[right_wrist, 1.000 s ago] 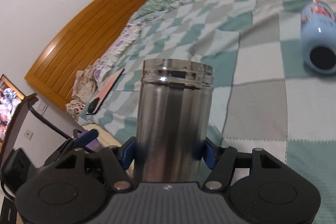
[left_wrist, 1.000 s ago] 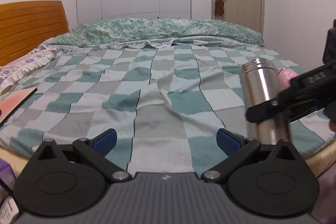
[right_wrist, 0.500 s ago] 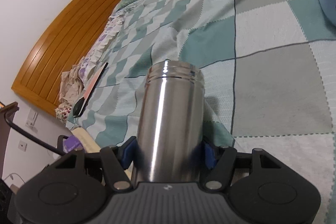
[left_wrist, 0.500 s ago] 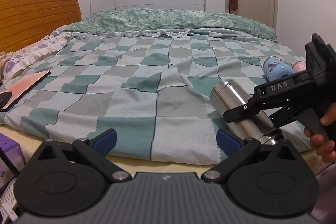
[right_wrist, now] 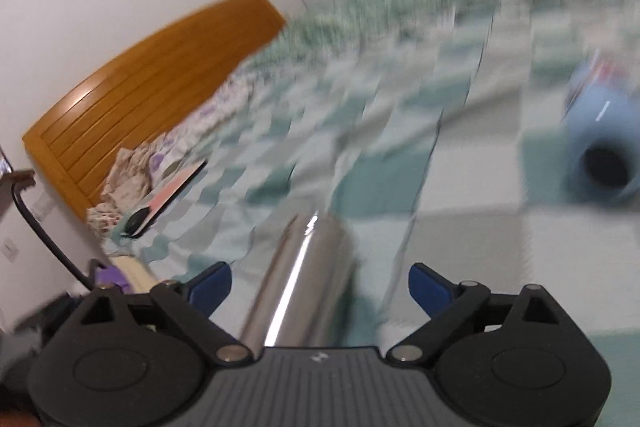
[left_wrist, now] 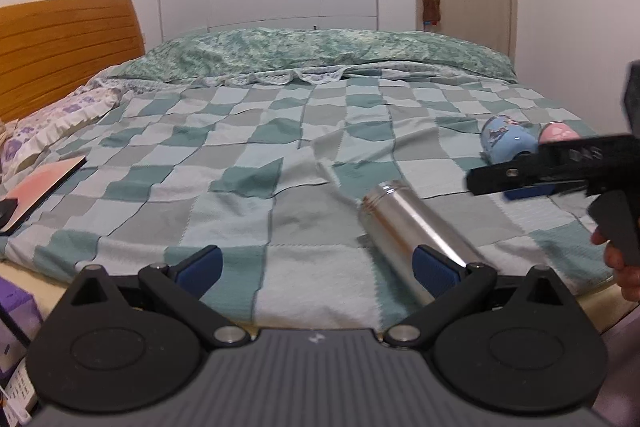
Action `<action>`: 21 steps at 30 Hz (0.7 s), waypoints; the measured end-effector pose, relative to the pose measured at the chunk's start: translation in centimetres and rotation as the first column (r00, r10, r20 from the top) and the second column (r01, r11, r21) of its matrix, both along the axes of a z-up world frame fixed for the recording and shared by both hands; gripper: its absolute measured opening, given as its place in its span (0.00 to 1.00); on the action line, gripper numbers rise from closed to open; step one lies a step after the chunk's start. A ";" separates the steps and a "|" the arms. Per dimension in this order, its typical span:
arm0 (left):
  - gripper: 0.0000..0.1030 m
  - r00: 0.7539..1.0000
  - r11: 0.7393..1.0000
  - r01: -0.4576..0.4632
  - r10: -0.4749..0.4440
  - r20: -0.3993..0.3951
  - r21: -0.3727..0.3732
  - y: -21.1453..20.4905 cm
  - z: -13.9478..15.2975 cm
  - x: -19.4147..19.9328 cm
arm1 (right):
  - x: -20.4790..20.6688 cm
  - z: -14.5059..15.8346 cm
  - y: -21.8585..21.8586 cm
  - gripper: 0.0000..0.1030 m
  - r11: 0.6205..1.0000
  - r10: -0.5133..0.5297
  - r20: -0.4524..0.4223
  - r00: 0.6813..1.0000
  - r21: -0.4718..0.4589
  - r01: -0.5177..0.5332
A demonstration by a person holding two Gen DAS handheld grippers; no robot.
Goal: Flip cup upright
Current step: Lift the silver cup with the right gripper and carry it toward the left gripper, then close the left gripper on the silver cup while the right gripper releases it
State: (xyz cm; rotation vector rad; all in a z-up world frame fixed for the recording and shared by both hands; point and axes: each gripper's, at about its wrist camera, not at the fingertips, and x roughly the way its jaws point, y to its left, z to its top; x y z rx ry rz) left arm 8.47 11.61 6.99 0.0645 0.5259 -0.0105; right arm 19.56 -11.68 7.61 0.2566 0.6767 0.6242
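Observation:
A steel cup lies on its side on the checked blanket near the bed's front edge. In the right wrist view it lies below and between the open fingers, not gripped. My right gripper is open and above the cup; it also shows in the left wrist view at the right, raised over the bed. My left gripper is open and empty at the bed's front edge, its right finger in front of the cup's lower end.
A light blue cup lies on its side further right, with a pink cup beside it. A pink book and a dark object lie at the left edge. A wooden headboard stands left.
The right gripper tipped the steel cup from upright onto its side, opened and let go, then lifted away. The left gripper drew back slightly.

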 end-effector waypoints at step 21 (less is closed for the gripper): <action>1.00 0.955 0.998 -0.063 0.056 -0.293 -0.013 -7.8 -1.6 11.5 | -4.9 -2.3 -8.2 1.00 0.959 -0.054 0.393 0.918 -0.235 0.157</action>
